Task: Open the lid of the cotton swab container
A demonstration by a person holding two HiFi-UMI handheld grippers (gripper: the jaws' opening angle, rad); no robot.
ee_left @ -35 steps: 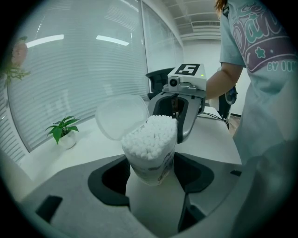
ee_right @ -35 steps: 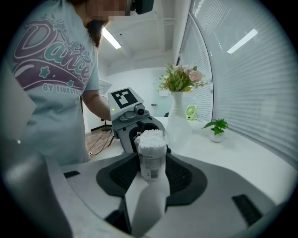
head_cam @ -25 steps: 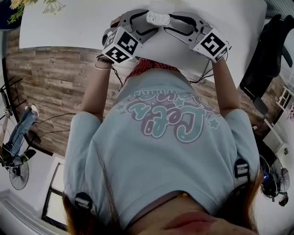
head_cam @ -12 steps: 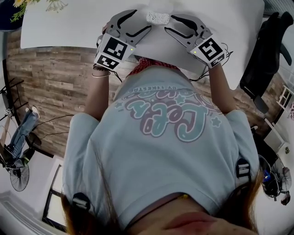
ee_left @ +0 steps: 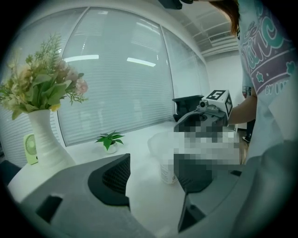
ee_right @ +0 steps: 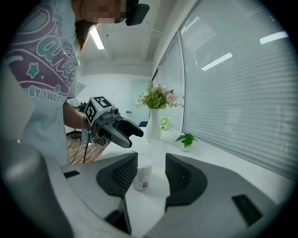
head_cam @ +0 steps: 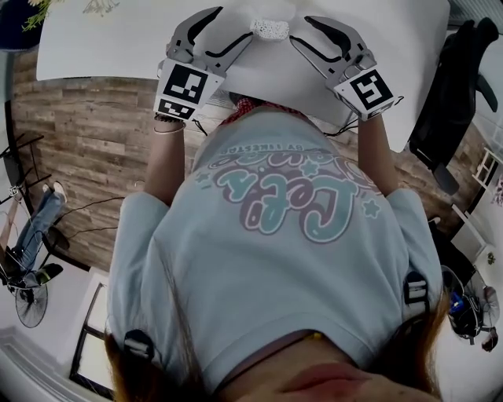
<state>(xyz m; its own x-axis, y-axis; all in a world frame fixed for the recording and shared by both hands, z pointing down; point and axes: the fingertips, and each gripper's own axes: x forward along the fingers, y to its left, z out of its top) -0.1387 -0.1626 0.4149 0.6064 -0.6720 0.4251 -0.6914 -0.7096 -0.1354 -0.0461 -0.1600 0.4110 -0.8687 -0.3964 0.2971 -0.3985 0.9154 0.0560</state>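
White and mostly bare, one desk (head_cam: 102,47) runs across the top of the head view, with wood-plank floor (head_cam: 86,141) below its edge and our pale blue printed T-shirt (head_cam: 275,235) filling the rest.

We count one small round plastic cotton swab container (head_cam: 269,30), upright on the desk, and two grippers flanking it. Our left gripper (head_cam: 236,23) has its jaws spread wide, the nearer tip just beside the container and gripping nothing. Our right gripper (head_cam: 300,30) has its jaws apart more narrowly, with the tips near the container's other side and nothing pressed between them. Two cubes with black square markers ride on them, the left marker cube (head_cam: 187,90) and the right marker cube (head_cam: 367,88).

From above, the container shows only a white, knobbly top. The right gripper view adds its side: a pale tub with a printed label and white swab heads at the top, standing past the jaw tips. The left gripper view shows only its lower part, so we cannot tell how the lid sits.

Only the gripper views show the windows with closed white blinds (ee_right: 233,83). They also show one tall white vase of flowers (ee_left: 44,144), one small potted green plant (ee_left: 110,141) and one little green fan (ee_left: 31,148). The head view catches just a few sprigs at its top left corner.
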